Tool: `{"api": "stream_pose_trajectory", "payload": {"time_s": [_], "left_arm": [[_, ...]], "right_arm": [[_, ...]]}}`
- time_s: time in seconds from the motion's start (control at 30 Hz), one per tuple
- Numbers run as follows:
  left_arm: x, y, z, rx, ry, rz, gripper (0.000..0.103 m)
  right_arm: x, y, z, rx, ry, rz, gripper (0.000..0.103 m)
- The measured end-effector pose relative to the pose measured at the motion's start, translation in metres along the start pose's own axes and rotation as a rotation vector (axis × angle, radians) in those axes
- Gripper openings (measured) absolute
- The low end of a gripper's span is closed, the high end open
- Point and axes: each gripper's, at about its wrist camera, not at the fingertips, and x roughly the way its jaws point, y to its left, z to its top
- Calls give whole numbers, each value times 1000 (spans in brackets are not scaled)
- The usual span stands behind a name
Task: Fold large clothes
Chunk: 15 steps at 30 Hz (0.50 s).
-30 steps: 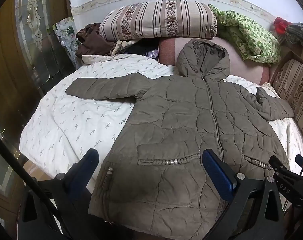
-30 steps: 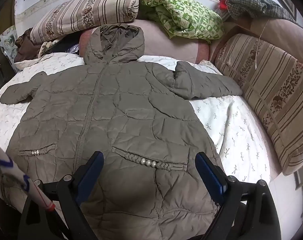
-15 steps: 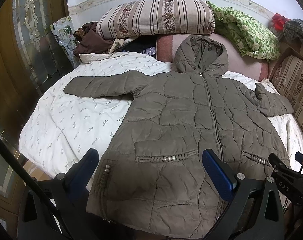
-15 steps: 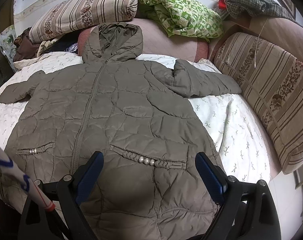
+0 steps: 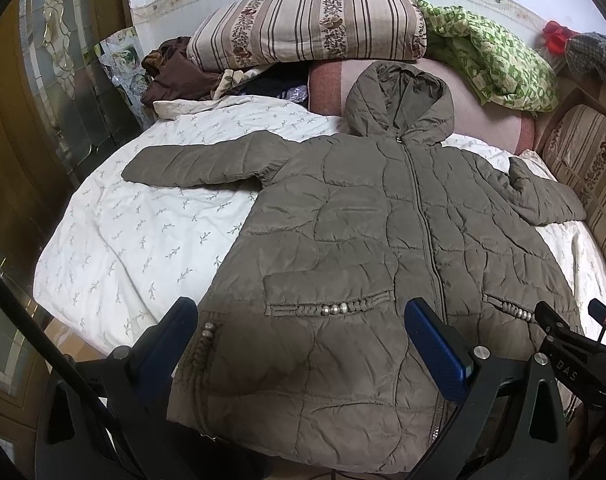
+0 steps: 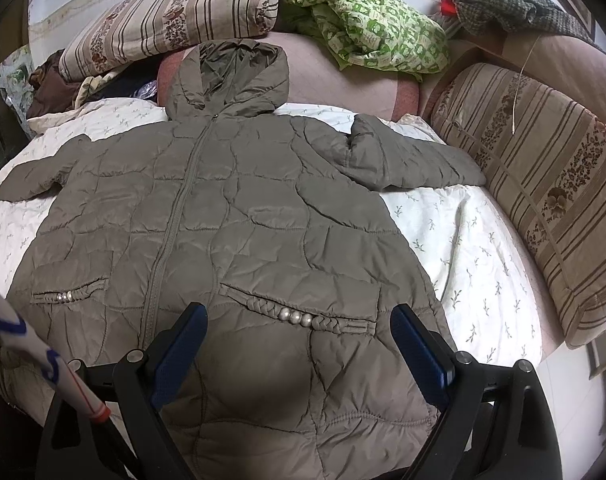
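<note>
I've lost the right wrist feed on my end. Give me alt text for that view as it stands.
An olive quilted hooded jacket lies flat, front up and zipped, sleeves spread, on a white leaf-print bedspread. The open right gripper hovers over its hem near the bead-trimmed pocket, gripping nothing. Striped cushions and a green blanket border the bed.

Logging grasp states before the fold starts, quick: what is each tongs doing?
Left tongs: open, holding nothing, above the jacket.
Right tongs: open, holding nothing.

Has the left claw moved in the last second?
Yes. In its own view the jacket and striped pillow sit slightly higher than before, with more hem showing, so the left claw has tilted down or pulled back a little.
</note>
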Motion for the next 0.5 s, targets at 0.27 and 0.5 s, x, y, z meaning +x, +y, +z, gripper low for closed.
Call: {"api": "stream_pose_trajectory", "payload": {"time_s": [0.27,0.5], "left_arm": [[2,-1,-3,-1,15,-8,103],[8,1,-5,-9,34,-16,103]], "right_arm": [[2,-2,-2,10,9,0,95],[4,0,-4,3,18,-3,95]]}}
